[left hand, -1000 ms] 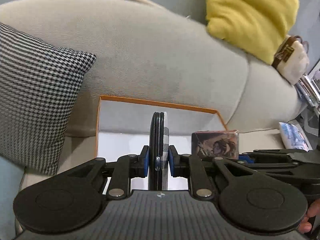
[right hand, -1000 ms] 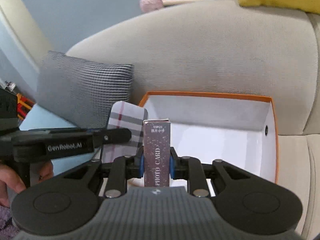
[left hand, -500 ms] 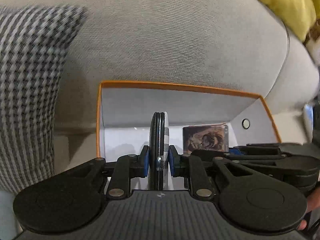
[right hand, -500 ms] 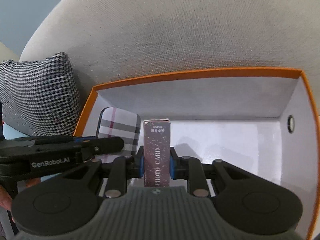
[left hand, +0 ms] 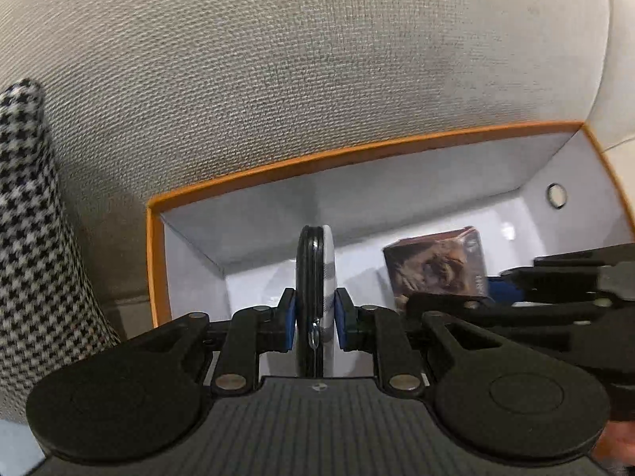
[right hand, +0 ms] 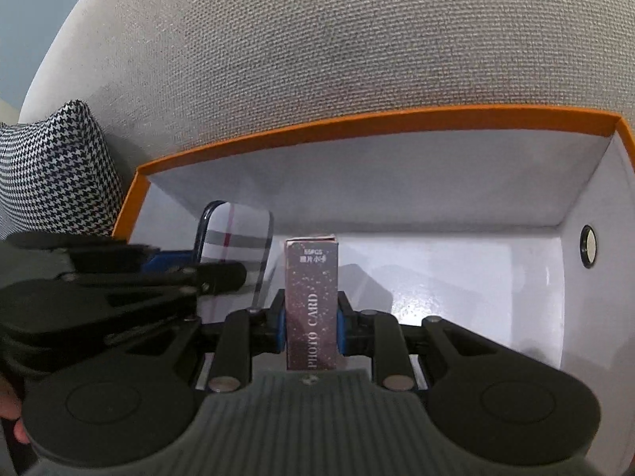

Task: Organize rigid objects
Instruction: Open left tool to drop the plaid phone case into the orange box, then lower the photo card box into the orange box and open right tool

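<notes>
My left gripper [left hand: 315, 309] is shut on a flat plaid case [left hand: 315, 269] with a black rim, held edge-on and upright. My right gripper [right hand: 312, 317] is shut on a dark, speckled photo card box [right hand: 312, 297], also upright. Both things hang inside the open orange-rimmed box [left hand: 357, 152], above its white floor near the left half. In the right wrist view the plaid case [right hand: 238, 234] stands just left of the card box. From the left wrist the card box [left hand: 436, 261] shows to the right. Whether either thing touches the floor is hidden.
The orange box [right hand: 357, 119] rests on a beige sofa seat against the sofa back [left hand: 317, 59]. A houndstooth cushion [left hand: 27, 238] leans at its left. A round metal eyelet [right hand: 588, 246] sits in the box's right wall. The right half of the box floor is bare.
Both grippers have come down and forward into the box, tilting more steeply downward. The yellow cushion and the room behind have left the views. Both grips are unchanged.
</notes>
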`<state>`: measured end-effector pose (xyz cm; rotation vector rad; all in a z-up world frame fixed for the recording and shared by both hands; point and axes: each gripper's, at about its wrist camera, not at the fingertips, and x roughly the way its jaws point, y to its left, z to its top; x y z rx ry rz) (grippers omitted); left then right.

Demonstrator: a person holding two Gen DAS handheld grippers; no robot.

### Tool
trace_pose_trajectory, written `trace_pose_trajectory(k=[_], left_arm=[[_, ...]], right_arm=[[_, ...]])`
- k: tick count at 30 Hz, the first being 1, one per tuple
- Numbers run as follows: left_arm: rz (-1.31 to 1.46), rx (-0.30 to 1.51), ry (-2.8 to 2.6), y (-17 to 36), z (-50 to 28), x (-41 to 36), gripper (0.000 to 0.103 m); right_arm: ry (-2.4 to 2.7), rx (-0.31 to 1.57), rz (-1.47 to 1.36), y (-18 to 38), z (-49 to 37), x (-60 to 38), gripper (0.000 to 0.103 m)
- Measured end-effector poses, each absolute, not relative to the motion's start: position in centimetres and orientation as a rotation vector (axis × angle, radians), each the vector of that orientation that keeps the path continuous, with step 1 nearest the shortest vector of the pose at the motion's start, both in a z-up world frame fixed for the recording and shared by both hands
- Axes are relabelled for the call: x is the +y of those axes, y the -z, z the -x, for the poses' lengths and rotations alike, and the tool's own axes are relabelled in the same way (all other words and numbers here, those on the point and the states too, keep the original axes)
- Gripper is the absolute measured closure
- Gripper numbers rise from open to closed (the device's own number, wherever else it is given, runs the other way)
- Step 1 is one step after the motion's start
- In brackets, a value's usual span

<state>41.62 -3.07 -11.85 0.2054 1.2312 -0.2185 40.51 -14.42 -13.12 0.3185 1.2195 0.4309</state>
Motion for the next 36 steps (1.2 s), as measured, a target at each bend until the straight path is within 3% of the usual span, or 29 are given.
trace_pose_trajectory(k=[9,20,36], left_arm=[[-0.382,1.147,0.206,11.6,-40.2,-5.0,0.067],[-0.215,0.971,0.164,5.9,-35.8,-1.0,0.065],[0.047,1.106,0.185,8.1,-34.6,1.1,0.072]], right_arm=[[-0.446,1.231,-0.315,14.1,-41.1,-13.3,0.08],[-0.402,1.259,-0.328,13.7,-41.3,-12.6,0.08],[-0.395,1.254,-0.391,13.7,-42.4,-10.0,0.08]])
